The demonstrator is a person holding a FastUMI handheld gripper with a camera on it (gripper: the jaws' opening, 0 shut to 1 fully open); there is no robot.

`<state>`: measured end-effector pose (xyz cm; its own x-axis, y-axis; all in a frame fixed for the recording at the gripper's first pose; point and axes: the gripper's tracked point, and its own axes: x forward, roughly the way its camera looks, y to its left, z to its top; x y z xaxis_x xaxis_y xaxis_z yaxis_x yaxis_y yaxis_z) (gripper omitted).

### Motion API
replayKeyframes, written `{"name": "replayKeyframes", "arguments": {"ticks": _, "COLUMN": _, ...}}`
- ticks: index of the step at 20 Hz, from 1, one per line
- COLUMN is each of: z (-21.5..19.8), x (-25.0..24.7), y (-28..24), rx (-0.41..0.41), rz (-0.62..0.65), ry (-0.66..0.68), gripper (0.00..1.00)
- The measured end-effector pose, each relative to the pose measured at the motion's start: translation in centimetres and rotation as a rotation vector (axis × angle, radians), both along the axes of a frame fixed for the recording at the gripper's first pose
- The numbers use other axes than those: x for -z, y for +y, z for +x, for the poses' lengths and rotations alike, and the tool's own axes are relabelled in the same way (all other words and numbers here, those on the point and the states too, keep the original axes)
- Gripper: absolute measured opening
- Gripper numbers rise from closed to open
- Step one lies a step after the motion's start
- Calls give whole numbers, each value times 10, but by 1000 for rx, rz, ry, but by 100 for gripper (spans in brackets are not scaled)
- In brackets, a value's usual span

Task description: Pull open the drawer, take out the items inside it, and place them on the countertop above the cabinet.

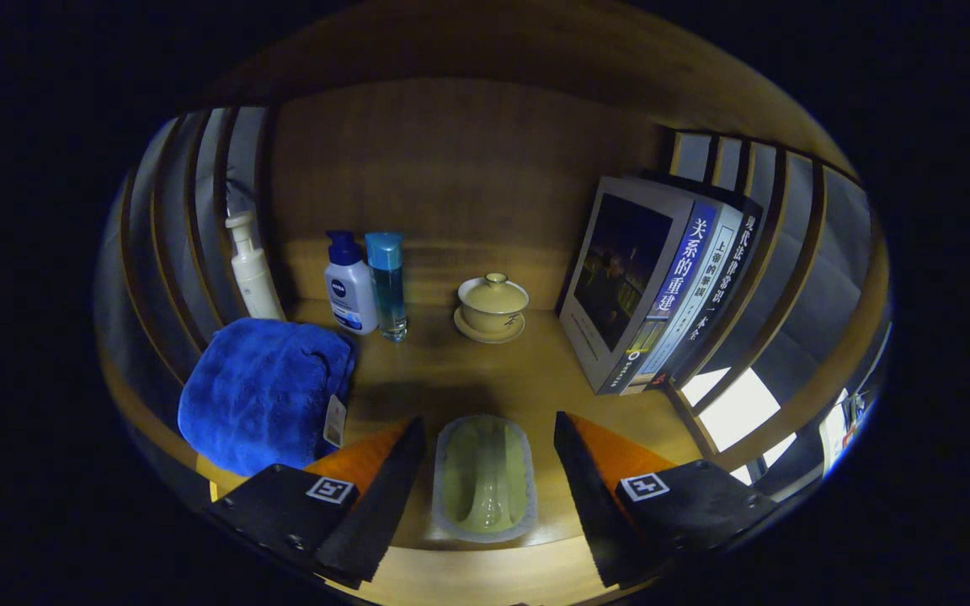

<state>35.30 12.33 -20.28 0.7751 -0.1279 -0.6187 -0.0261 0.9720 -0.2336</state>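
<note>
Wooden countertop (485, 379) carries a pale green dish (483, 478) at its front edge, lying between your gripper (485, 492) fingers, which stand wide apart touching nothing, with a blue towel (262, 391) at the left edge.

Warm brown wooden countertop (485, 370), smooth, low sheen. Plush blue folded cloth towel (262, 391), deep pile. Pale green oblong dish (483, 480), glossy and smooth, lying between the gripper (485, 488) fingers, spread apart. Cream lidded cup (492, 305), glazed-looking. Clear blue plastic bottle (387, 284), shiny.

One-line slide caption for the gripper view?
Open gripper straddles a soap dish on the countertop.
</note>
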Motion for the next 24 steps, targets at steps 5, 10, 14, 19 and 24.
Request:
{"name": "replayKeyframes", "arguments": {"ticks": 5, "z": -22, "x": -17, "y": -11, "rx": -1, "rz": -3, "ry": -93, "gripper": 99}}
{"name": "replayKeyframes", "arguments": {"ticks": 10, "z": -70, "x": -42, "y": -18, "rx": -28, "rz": 55, "ry": -208, "gripper": 99}}
{"name": "replayKeyframes", "arguments": {"ticks": 14, "z": -109, "x": -52, "y": -35, "rx": -46, "rz": 87, "ry": -283, "gripper": 98}}
{"name": "replayKeyframes", "arguments": {"ticks": 19, "z": -159, "x": -50, "y": -57, "rx": -74, "rz": 111, "ry": -372, "gripper": 99}}
{"name": "replayKeyframes", "arguments": {"ticks": 24, "z": -224, "x": -37, "y": -77, "rx": -112, "rz": 193, "ry": -467, "gripper": 99}}
